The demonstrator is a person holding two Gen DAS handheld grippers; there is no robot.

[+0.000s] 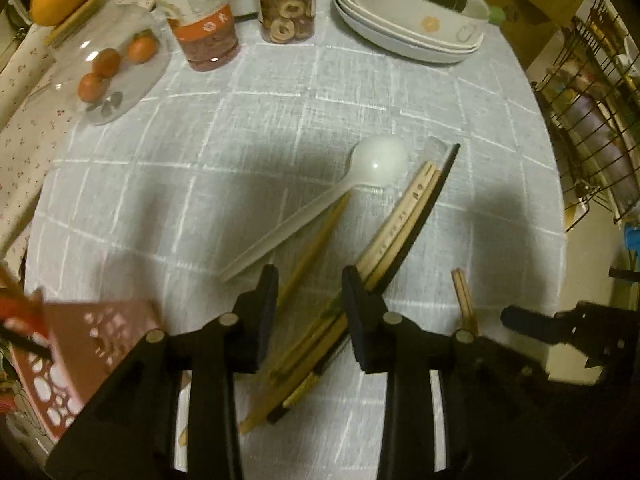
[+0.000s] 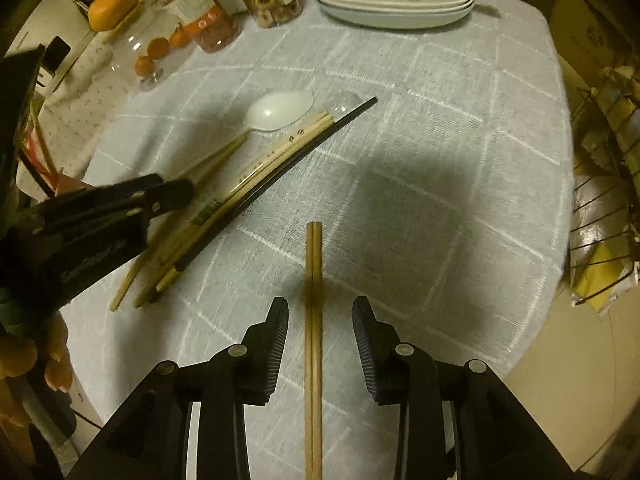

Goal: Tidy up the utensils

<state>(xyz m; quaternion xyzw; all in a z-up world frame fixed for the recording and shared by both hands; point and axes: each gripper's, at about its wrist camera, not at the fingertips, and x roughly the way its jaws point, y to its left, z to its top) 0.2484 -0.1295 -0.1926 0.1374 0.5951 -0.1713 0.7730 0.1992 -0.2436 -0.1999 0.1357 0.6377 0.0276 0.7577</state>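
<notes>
- Left wrist view: pale checked cloth covers the worktop (image 1: 280,128), with jars, stacked dishes and a wire rack around; the left gripper (image 1: 310,300) hangs open over loose chopsticks (image 1: 404,224) and a white spoon (image 1: 320,204), a pink utensil holder (image 1: 92,344) beside it
- Right wrist view: the right gripper (image 2: 320,328) is open astride a lone chopstick pair (image 2: 313,280), not gripping; sorting looks barely begun

Left wrist view: low, close, facing the far table edge.
Right wrist view: same.
Shared: white plastic spoon (image 1: 360,176) (image 2: 280,110) near frame centre.
</notes>
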